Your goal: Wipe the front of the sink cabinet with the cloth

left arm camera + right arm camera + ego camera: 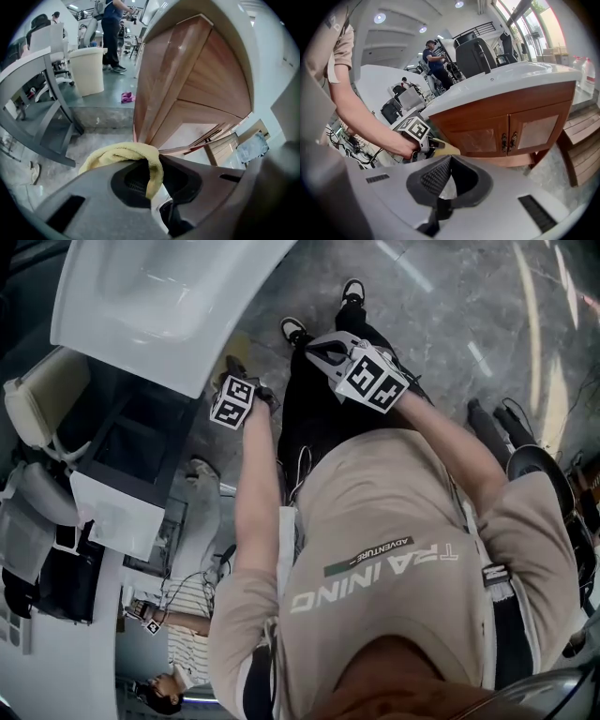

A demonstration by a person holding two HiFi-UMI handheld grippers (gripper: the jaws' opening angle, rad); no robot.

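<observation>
A yellow cloth (123, 154) hangs out of my left gripper (154, 158), whose jaws are shut on it. It is close to the left corner of the brown wooden sink cabinet (187, 84); I cannot tell whether it touches the wood. In the right gripper view the left gripper (423, 139) and the cloth (446, 149) sit at the cabinet's (506, 126) left end, beside its two doors. My right gripper (450, 160) is held back from the cabinet front, shut with nothing in it. The head view shows both grippers (234, 371) (319, 351) below the white sink (159, 306).
A pink rag (127, 97) lies on the floor past the cabinet, near a white bin (88, 70) and a standing person (111, 33). A grey table frame (51, 108) stands left. Wooden shelving (581, 140) is right of the cabinet.
</observation>
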